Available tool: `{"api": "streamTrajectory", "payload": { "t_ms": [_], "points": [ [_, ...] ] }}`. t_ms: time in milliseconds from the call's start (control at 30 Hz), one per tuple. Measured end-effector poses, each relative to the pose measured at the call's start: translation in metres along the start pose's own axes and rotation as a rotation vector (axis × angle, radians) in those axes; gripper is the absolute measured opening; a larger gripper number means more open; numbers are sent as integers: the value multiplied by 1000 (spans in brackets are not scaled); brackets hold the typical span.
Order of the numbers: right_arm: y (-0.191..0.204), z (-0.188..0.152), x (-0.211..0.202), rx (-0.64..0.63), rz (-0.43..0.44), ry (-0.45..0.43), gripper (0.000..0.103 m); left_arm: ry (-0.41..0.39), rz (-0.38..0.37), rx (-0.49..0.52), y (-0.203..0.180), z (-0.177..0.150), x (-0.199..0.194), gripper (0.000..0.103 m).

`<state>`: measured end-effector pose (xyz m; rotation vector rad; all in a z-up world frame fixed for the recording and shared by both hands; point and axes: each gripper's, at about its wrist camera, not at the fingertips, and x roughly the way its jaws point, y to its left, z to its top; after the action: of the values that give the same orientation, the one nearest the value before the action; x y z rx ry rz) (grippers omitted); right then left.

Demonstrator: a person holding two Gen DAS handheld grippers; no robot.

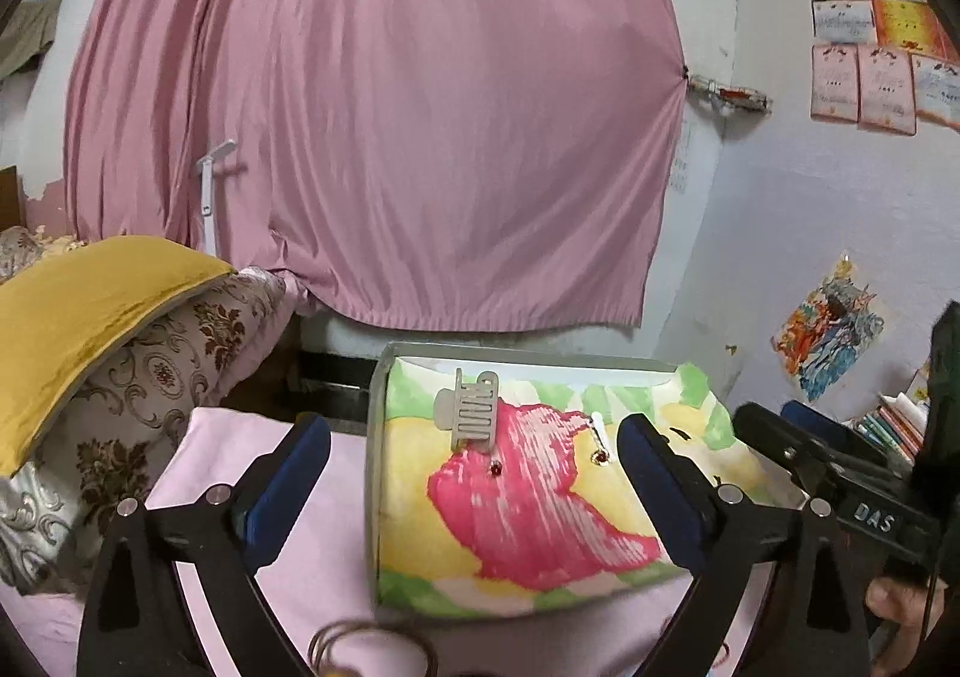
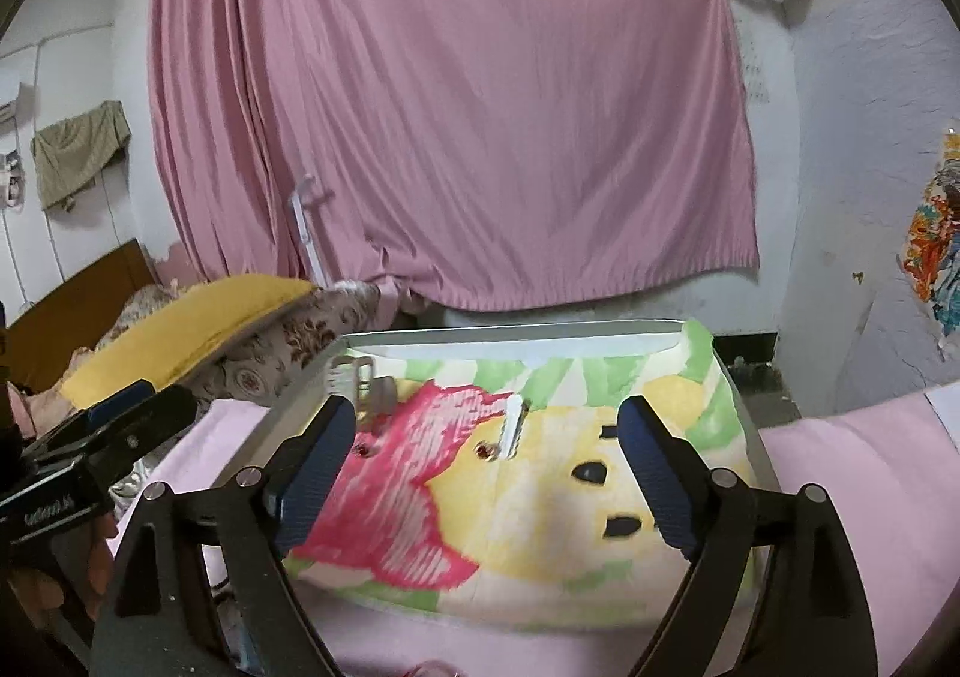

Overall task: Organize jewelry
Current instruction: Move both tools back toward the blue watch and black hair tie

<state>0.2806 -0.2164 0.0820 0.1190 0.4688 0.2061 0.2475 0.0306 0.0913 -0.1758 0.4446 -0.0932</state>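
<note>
A shallow grey box (image 1: 373,437) lined with a pink, yellow and green printed cloth sits on the pink bedsheet. On the cloth lie a silver claw hair clip (image 1: 471,407), a small red stud (image 1: 495,470), and a white clip with a small ring (image 1: 599,440). My left gripper (image 1: 474,488) is open and empty above the box's near part. My right gripper (image 2: 486,461) is open and empty over the same box (image 2: 600,326); the white clip (image 2: 513,425), stud (image 2: 362,449) and hair clip (image 2: 360,377) show between and beside its fingers. A blurred brown loop (image 1: 360,641) lies near the bottom edge.
A yellow pillow (image 1: 90,317) on patterned bedding lies to the left. A pink curtain (image 1: 390,107) hangs behind. Books (image 1: 894,425) stand at the right by the wall. The right gripper's body (image 1: 840,473) crosses the left view's right side.
</note>
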Motion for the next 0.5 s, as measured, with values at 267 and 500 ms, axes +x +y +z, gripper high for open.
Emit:
{"api": "streamTrajectory", "payload": {
  "t_ms": [267, 500],
  "points": [
    [18, -34, -68, -17, 3, -114, 99, -73, -3, 18, 1, -24, -53, 103],
    [25, -62, -116, -14, -3, -185, 101, -129, 0, 15, 8, -53, -95, 103]
  ]
}}
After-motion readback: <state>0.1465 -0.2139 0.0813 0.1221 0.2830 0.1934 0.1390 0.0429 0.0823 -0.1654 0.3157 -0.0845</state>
